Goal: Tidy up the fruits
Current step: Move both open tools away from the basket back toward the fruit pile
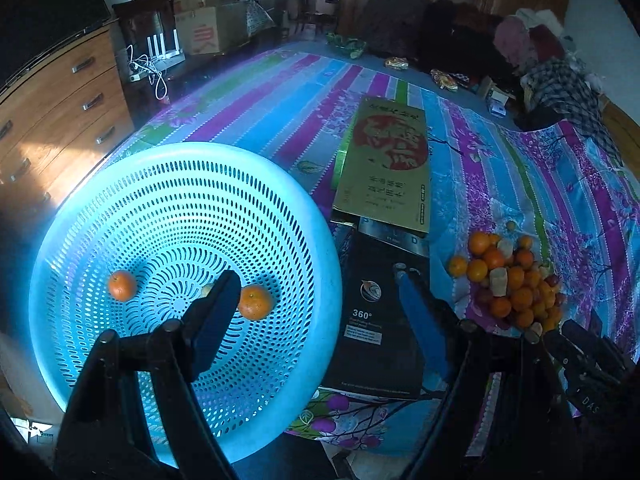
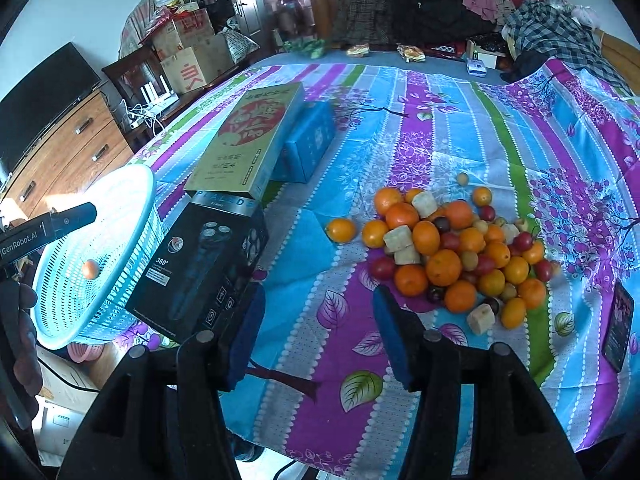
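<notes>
A light-blue perforated basket (image 1: 120, 208) sits at the left edge of the bed, against a black box. Two oranges (image 1: 122, 285) (image 1: 255, 302) lie in it, and a small pale fruit (image 1: 207, 289) peeks from behind a finger. My left gripper (image 1: 316, 286) hangs open over the basket's right rim, with nothing between its pads. A heap of oranges, small red fruits and pale cubes (image 2: 452, 248) lies on the floral bedspread. My right gripper (image 2: 320, 300) is open and empty, just in front and left of that heap. The same fruit heap (image 1: 512, 280) shows at the right of the left wrist view.
A black shaver box (image 2: 200, 264), a gold flat box (image 2: 248, 144) and a blue box (image 2: 308, 148) lie between basket and heap. A dark phone (image 2: 620, 324) rests at the right. Clothes (image 2: 540, 20) are piled at the far side. A wooden dresser (image 1: 60, 120) stands left of the bed.
</notes>
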Available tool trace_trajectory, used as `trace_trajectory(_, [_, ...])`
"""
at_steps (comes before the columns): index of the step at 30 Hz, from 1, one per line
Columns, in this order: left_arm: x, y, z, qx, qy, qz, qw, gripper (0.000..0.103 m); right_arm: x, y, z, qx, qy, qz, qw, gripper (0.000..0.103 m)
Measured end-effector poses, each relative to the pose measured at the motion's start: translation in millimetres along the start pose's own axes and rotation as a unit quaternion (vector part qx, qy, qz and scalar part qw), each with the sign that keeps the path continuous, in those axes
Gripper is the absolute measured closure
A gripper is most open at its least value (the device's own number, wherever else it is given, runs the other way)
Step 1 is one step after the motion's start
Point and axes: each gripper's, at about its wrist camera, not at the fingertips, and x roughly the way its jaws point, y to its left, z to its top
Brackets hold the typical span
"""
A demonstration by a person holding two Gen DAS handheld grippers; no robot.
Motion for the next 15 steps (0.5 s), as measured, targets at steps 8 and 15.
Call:
trace_trajectory(8, [3,-22,-3,0.013,0.006,-0.009,0.9999,0.021,3,-13,-8,0.007,0.009,0.005,1.0,0.043])
trace_trajectory(15, [8,-117,-35,0.116,0.007,-0.12,0.9859,0.02,13,-77,-38,0.041,0.001,-0.059,0.997,0.035])
